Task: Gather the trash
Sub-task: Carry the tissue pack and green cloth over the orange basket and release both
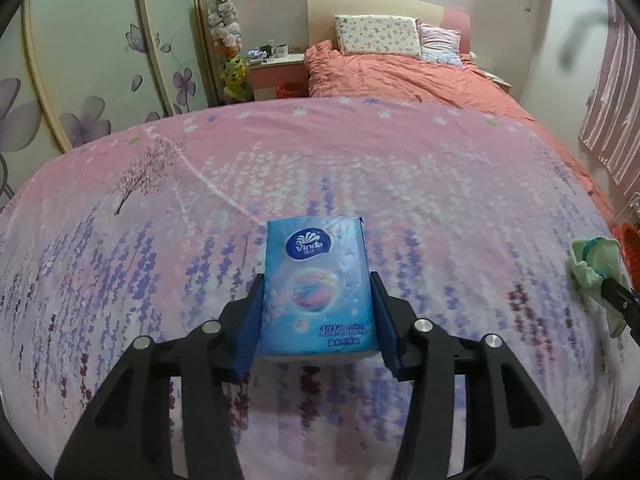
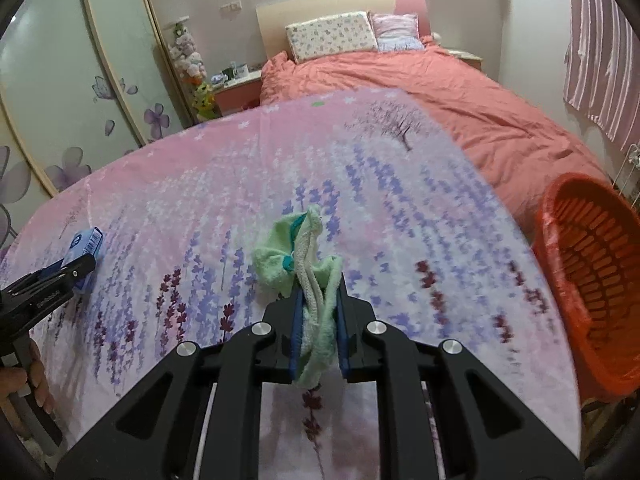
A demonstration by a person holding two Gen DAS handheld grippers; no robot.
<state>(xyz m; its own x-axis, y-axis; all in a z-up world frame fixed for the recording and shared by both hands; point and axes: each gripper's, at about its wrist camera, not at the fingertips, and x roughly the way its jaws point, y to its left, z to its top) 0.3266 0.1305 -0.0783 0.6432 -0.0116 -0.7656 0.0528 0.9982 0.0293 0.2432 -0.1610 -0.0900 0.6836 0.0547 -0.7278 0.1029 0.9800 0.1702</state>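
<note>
Ahead of both grippers, a pink and lavender flowered sheet stretched away broad and bare, ending at a straight far edge where a salmon quilt began. Left of the tools the sheet's rim curved close beside a wardrobe door with purple flowers. To the right it dropped off near an orange slatted basket, which stood just beyond that edge.

Only the right wrist view showed the basket in full; the left wrist view caught no more than an orange sliver of it at the far right. The right view alone showed a person's hand wrapped around the left tool's handle at the lower left. The left view alone showed the printed face of the blue tissue pack, while the right view gave only its end with a barcode.

The left gripper stood about half open with the tissue pack between its blue pads. The pack filled nearly the whole gap and its sides lay against both pads, so it appeared held, with its far end jutting forward over the sheet. The right gripper was closed narrow on a crumpled pale green cloth, pinched between the pads. The cloth bunched out past the fingertips and hung down a little behind them, above the sheet.
</note>
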